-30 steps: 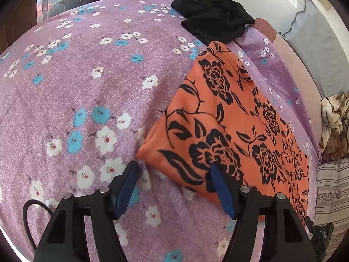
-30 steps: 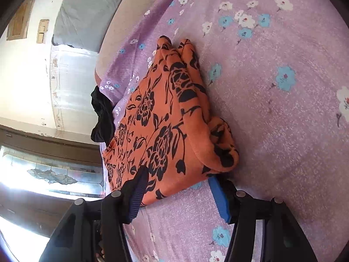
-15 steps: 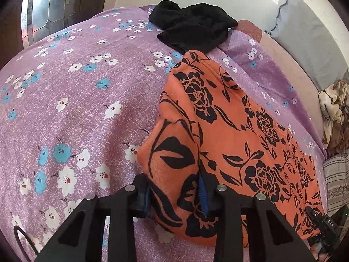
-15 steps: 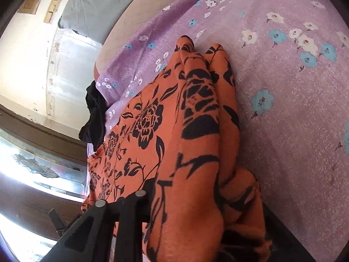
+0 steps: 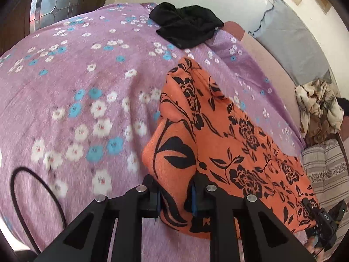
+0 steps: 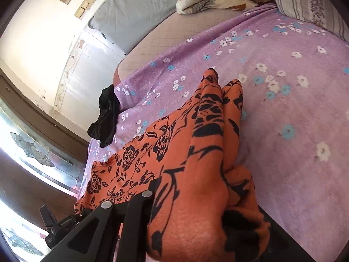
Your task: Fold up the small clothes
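An orange garment with black flowers (image 5: 229, 131) lies on the purple flowered bedsheet (image 5: 76, 87). My left gripper (image 5: 175, 196) is shut on its near corner and holds that corner lifted off the sheet. In the right wrist view the same garment (image 6: 178, 157) bunches over my right gripper (image 6: 196, 214), which is shut on its other corner; the right finger is hidden under cloth. The right gripper's body shows at the lower right of the left wrist view (image 5: 325, 222).
A black garment (image 5: 187, 30) lies at the far edge of the bed. A grey pillow (image 5: 290, 41) leans on the wall. A crumpled beige floral cloth (image 5: 318, 107) and a striped pillow (image 5: 327, 170) lie at the right. A black cable (image 5: 24, 174) loops at the left.
Both grippers closed on the garment's near corners and lifted them. The cloth now rises off the sheet and bunches between the fingers.
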{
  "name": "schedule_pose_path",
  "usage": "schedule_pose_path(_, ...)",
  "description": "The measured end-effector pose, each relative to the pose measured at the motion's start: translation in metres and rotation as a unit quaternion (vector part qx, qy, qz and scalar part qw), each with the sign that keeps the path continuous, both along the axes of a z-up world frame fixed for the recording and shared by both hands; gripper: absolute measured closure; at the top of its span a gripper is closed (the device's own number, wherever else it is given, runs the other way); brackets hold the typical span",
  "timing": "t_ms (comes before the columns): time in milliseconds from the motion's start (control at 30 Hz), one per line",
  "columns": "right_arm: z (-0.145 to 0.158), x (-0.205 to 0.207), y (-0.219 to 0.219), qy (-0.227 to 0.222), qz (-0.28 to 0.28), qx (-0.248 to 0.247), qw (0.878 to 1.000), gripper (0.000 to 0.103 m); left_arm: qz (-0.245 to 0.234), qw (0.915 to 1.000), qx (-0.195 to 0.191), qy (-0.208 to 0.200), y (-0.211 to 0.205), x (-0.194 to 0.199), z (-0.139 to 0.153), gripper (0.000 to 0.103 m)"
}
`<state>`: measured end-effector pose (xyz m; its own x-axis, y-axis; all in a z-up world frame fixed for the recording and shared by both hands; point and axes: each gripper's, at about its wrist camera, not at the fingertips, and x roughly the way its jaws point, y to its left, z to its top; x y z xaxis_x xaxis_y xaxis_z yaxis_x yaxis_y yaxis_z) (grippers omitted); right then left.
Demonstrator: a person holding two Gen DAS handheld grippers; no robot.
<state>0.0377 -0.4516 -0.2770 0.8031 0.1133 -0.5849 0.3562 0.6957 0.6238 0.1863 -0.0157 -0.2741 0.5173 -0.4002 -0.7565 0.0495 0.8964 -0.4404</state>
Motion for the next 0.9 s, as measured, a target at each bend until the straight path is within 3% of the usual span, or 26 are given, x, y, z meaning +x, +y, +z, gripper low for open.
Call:
schedule_pose_path(67,-0.01,-0.01,-0.007,0.04,0.005,0.007,0.999,0.084,0.001,0.9995,0.027,0.014,-0.006,-0.018,-0.012,0.077)
schedule_pose_path(133,-0.025,-0.015,-0.017,0.099,-0.013,0.031,0.994,0.078,0.005,0.9985,0.055,-0.006,-0.011,-0.024,-0.01,0.074)
schedule_pose_path(233,-0.027,-0.028,-0.03,0.101,-0.043,0.066,0.992,0.068,0.001,0.9943,0.1,-0.036,-0.018,-0.026,0.0,0.065)
schedule_pose_path(300,-0.014,-0.041,-0.034,0.09,-0.06,0.047,0.993,0.064,0.002,0.9934,0.109,-0.034,-0.019,-0.027,-0.001,0.065)
schedule_pose_path(367,0.002,-0.057,-0.037,0.08,-0.094,0.01,0.992,0.046,0.002,0.9933,0.112,-0.03,-0.018,-0.026,-0.002,0.064)
schedule_pose_path(467,0.028,-0.073,-0.032,0.072,-0.131,-0.077,0.986,0.045,0.003,0.992,0.123,-0.029,-0.02,-0.025,-0.003,0.063)
schedule_pose_path(533,0.04,-0.071,-0.022,0.057,-0.112,-0.11,0.986,0.045,0.002,0.99,0.137,-0.033,-0.024,-0.025,-0.002,0.063)
schedule_pose_path(700,0.047,-0.03,0.037,0.049,0.0,-0.177,0.983,0.05,0.0,0.9885,0.147,-0.036,-0.025,-0.025,-0.001,0.062)
schedule_pose_path(767,0.04,-0.013,0.058,0.053,0.038,-0.182,0.981,0.056,0.001,0.9883,0.148,-0.036,-0.025,-0.026,-0.001,0.061)
schedule_pose_path(900,0.01,0.015,0.088,0.09,0.097,-0.182,0.974,0.058,0.0,0.987,0.156,-0.039,-0.026,-0.026,-0.001,0.061)
